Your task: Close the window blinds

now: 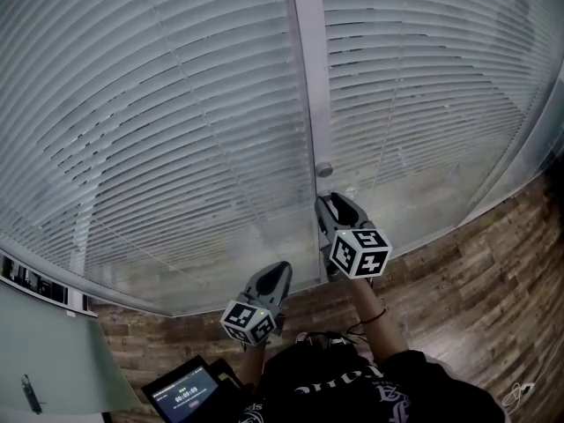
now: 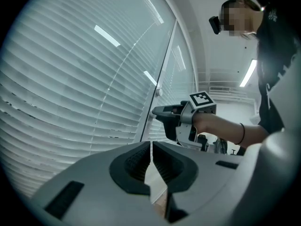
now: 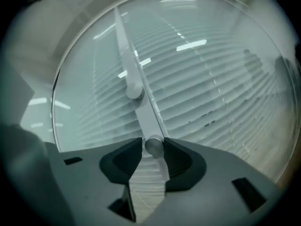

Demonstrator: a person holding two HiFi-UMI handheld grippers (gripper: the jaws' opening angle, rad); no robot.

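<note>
White slatted blinds hang behind glass on both sides of a grey upright mullion. The mullion carries two round knobs. My right gripper is shut on the lower knob, while the upper knob stands free above it. From the head view, the right gripper presses against the mullion just under the upper knob. My left gripper hangs lower and to the left, off the glass. Its jaws meet with nothing between them, and it looks across at the right gripper.
A wood-plank floor runs along the foot of the window. A dark tablet with a lit screen sits low at the left, beside a pale panel. The person's arm reaches in from the right.
</note>
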